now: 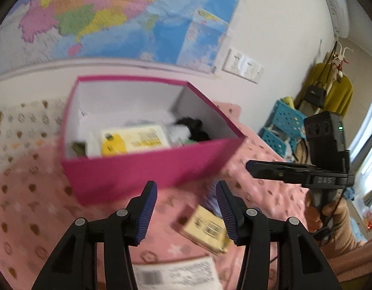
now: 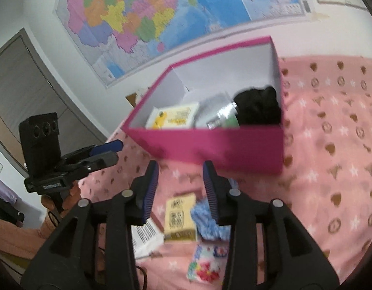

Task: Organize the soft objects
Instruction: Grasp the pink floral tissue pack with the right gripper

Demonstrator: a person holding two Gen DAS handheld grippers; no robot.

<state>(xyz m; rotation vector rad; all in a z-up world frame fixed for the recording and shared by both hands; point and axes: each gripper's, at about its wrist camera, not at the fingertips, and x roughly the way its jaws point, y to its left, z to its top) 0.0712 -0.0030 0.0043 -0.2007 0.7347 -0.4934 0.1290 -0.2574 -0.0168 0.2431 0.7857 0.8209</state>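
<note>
Floral packet (image 2: 206,264) in right view only; teal crates (image 1: 284,125) in left.

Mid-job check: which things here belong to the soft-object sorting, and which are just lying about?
Job:
- pink box
- black soft item and yellow packet inside it
- blue knitted piece, yellow pack and floral packet on the bedspread
- both tools, left, right, open and empty

Lying about:
- wall map
- blue crates
- yellow garment
</note>
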